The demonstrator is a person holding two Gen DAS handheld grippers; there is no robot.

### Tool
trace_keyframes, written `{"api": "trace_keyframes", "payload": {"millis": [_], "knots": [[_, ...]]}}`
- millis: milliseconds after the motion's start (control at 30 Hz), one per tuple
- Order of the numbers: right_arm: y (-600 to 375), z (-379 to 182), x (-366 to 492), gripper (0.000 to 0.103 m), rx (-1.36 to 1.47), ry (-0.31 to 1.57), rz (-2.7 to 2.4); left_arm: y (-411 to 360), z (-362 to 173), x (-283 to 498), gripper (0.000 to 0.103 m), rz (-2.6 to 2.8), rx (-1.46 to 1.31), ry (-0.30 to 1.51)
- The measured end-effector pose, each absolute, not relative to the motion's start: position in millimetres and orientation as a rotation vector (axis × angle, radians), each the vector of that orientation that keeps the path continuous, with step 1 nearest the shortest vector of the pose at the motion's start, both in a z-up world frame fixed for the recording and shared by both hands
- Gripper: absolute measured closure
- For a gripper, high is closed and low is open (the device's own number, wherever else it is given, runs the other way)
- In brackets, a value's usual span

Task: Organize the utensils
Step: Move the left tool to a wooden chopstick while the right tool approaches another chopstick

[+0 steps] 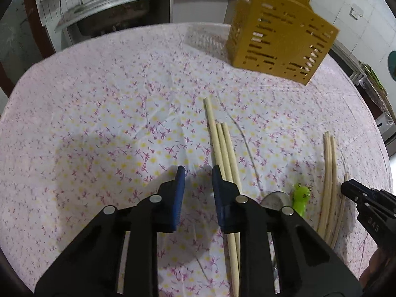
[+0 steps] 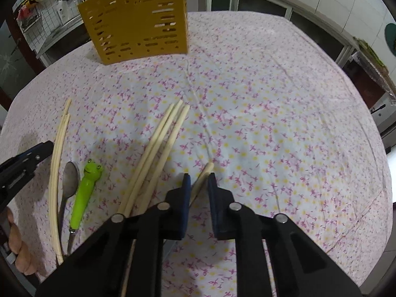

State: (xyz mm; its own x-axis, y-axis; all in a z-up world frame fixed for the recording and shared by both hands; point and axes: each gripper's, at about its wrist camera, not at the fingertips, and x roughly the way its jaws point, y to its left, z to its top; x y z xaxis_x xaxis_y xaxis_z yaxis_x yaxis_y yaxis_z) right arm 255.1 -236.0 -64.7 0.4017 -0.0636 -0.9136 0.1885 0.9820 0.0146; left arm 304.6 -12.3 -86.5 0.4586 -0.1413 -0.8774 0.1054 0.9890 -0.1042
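left wrist: our left gripper (image 1: 198,170) hangs over bare cloth (image 1: 99,123), jaws narrowly apart and pinching nothing; three chopsticks (image 1: 220,143) lie just beside its right finger. the holder (image 1: 279,39) stands at one o'clock, sticks showing through its slots, so some sorting looks done.

right wrist: our right gripper (image 2: 199,175) nips one chopstick (image 2: 204,173). a bundle (image 2: 160,148), spoon (image 2: 69,180) and frog-handled utensil (image 2: 86,188) wait at nine o'clock. cloth toward three o'clock is open; table edge well apart.

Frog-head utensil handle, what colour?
Bright lime green handle, shows best in the right wrist view.
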Motion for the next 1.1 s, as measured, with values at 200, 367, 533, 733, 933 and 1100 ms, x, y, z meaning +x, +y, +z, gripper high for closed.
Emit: {"api": "trace_keyframes", "payload": {"millis": [200, 367, 533, 733, 933, 1100], "knots": [[-235.5, -66.4, 260.6, 0.088, 0.119, 1.173, -0.16, -22.5, -87.3, 315.3, 0.082, -0.148, 0.005, 1.101], [-241.5, -68.1, 270.6, 0.088, 0.145, 1.196, -0.143, -25.2, -86.9, 321.8, 0.082, -0.158, -0.002, 1.121], [-250.0, -67.7, 278.1, 0.088, 0.17, 1.233, -0.101, -21.3, -85.7, 322.8, 0.082, -0.165, -0.041, 1.141], [-259.0, -66.2, 282.7, 0.088, 0.201, 1.237, -0.09, -20.4, -78.5, 313.5, 0.082, -0.154, -0.04, 1.123], [-260.6, -62.6, 275.3, 0.088, 0.171, 1.218, -0.067, -29.4, -77.2, 309.8, 0.081, -0.163, -0.016, 1.127], [-266.4, -60.4, 274.5, 0.09, 0.163, 1.231, -0.022, -31.1, -80.5, 316.0, 0.081, -0.157, -0.016, 1.146]]}}
